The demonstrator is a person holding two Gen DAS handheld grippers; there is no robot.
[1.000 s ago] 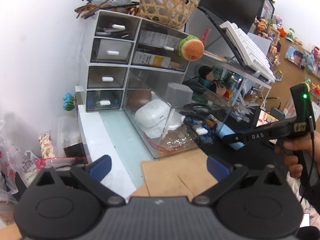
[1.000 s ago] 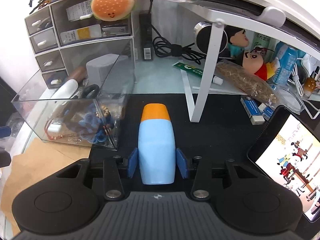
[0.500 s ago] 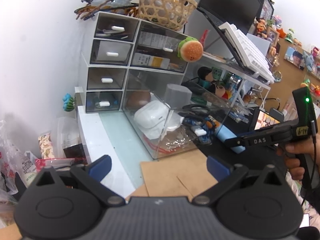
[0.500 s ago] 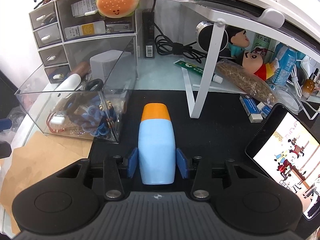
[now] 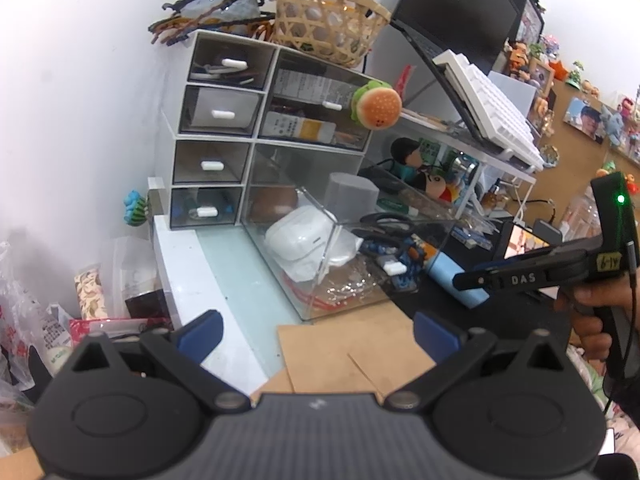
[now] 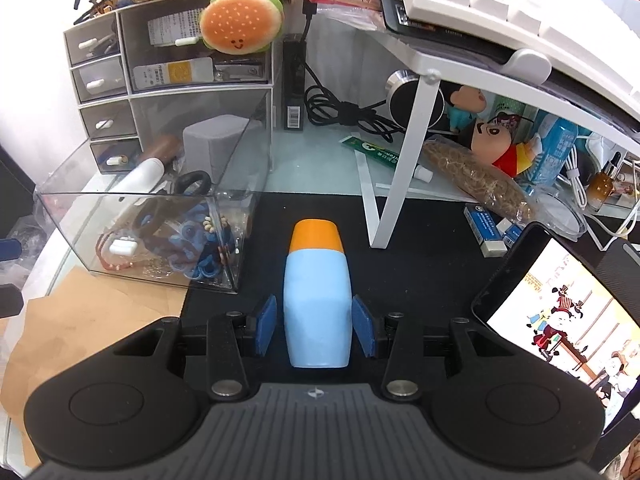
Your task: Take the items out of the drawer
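The right tool (image 6: pixel 316 326) has the blue bottle (image 6: pixel 316 300) with the orange cap between its pads, but look closely: the pads stand slightly off the bottle's sides, so this reads as a grip just let go, the bottle lying on the black mat (image 6: pixel 420 264) beside the clear drawer (image 6: pixel 140 248). That drawer is pulled out onto the desk, scissors, a white case and blue beads inside. The bottle is out and down, which is the point of this step. To finish it well, I'd say widen the pads a touch more and draw straight back along the bottle's length, so neither pad drags it sideways or rolls it toward the phone (image 6: pixel 560 304) at the right. The left tool (image 5: pixel 316 332) hangs released and empty over the brown paper (image 5: pixel 340 352) at the desk's near edge, well placed for the drawer's next item.
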